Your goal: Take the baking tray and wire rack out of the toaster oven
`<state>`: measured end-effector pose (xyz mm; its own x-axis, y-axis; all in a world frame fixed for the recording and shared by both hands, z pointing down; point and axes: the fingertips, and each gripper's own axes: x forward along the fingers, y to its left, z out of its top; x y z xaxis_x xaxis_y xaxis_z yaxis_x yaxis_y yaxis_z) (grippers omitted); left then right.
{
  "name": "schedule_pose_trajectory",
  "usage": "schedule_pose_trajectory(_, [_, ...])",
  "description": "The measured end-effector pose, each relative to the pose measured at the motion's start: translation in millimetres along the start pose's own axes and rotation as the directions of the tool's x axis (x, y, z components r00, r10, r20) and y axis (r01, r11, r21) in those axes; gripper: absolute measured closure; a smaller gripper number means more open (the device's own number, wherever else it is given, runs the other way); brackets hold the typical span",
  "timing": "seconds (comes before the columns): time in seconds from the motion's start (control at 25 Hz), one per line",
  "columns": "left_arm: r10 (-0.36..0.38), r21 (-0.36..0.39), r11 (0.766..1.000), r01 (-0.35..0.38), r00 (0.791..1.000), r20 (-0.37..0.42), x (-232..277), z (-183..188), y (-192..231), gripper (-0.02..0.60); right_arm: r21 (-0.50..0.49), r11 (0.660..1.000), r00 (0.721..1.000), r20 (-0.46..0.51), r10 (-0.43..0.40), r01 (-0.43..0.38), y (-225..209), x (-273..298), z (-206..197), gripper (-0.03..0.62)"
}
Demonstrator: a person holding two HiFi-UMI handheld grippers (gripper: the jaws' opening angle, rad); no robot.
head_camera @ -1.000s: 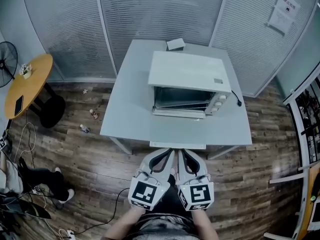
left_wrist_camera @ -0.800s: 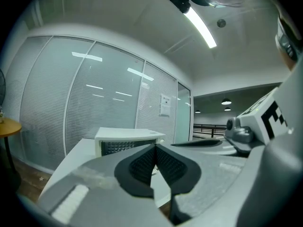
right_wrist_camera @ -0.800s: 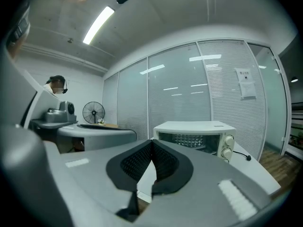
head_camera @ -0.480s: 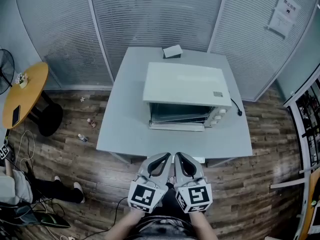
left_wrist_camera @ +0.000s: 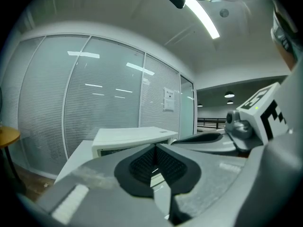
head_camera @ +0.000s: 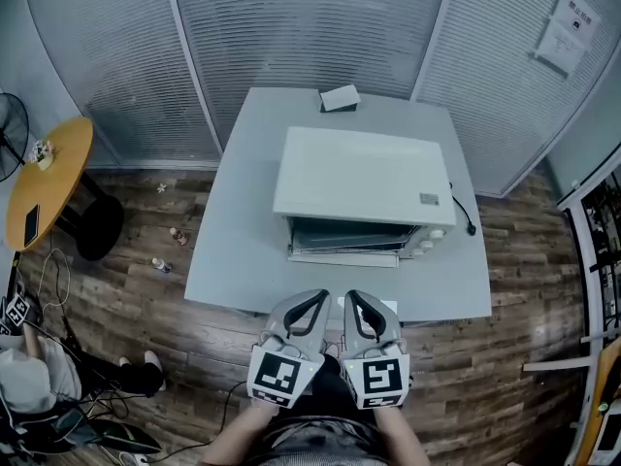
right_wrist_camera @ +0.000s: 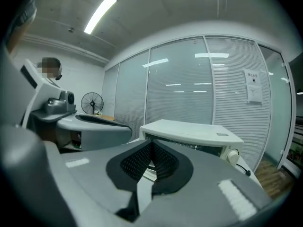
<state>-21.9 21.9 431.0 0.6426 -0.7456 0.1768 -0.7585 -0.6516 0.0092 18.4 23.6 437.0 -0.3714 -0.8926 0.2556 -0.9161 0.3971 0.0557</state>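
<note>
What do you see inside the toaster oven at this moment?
The toaster oven shows only a dark front opening with a few horizontal edges. Its white top covers the rest, so its contents cannot be made out.

From the head, looks steeply down on both tongs from above and behind, with left gripper and right gripper near the lower edge and toaster oven ahead of their tips. From each gripper, looks nearly level along its own jaws, close behind them. Shares the oven's front across all three; catches the neighbouring gripper alongside.
</note>
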Motion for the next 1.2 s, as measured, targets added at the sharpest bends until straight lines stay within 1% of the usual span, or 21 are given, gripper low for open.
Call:
schedule_pose_trajectory(0.12, [0.015,-0.004,1.000,-0.015,1.000,0.000,12.8,5.4,10.4,0.583,0.035,0.999,1.000,0.004,0.012,-0.012,-6.9,14.1,0.4,0.591])
schedule_pose_trajectory(0.2, [0.029,-0.044,0.999,-0.029,1.000,-0.006,20.9,7.2,14.1,0.583,0.060,0.998,1.000,0.015,0.025,-0.026,-11.1,22.7,2.1,0.591])
schedule_pose_trajectory(0.24, [0.027,-0.049,0.998,-0.027,1.000,-0.011,25.0,6.3,13.7,0.583,0.062,0.998,1.000,0.012,0.029,-0.029,-13.2,25.4,1.9,0.591])
schedule_pose_trajectory(0.32, [0.012,-0.030,0.999,-0.013,1.000,-0.018,33.9,3.2,11.0,0.583,0.067,0.997,1.000,0.004,0.031,-0.031,-19.0,29.5,0.7,0.591])
schedule_pose_trajectory(0.44, [0.006,-0.032,0.999,-0.007,1.000,-0.018,47.3,1.9,10.4,0.581,0.086,0.996,0.999,0.005,0.039,-0.039,-27.2,38.9,-0.2,0.591])
schedule_pose_trajectory(0.72, [0.019,-0.065,0.998,-0.021,0.999,-0.032,69.1,-7.6,15.4,0.581,0.062,0.994,0.996,-0.011,0.093,-0.092,-32.8,56.2,-5.5,0.591])
schedule_pose_trajectory(0.84, [0.036,-0.048,0.998,-0.038,0.998,-0.046,72.1,-10.8,20.4,0.581,0.063,0.993,0.994,-0.018,0.104,-0.102,-33.2,62.8,-7.1,0.591])
schedule_pose_trajectory(0.92, [0.037,-0.039,0.998,-0.039,0.998,-0.057,73.2,-12.1,23.3,0.581,0.072,0.992,0.995,-0.024,0.101,-0.099,-34.5,65.6,-7.4,0.591])
schedule_pose_trajectory(1.04, [0.020,-0.050,0.998,-0.023,0.998,-0.062,75.6,-14.0,31.4,0.581,0.078,0.993,0.996,-0.025,0.086,-0.084,-36.8,72.1,-5.5,0.591])
schedule_pose_trajectory(1.2, [0.007,-0.037,0.999,-0.009,0.998,-0.066,80.5,-15.8,44.9,0.581,0.075,0.997,0.997,-0.065,0.034,-0.029,-43.6,83.0,-11.3,0.591])
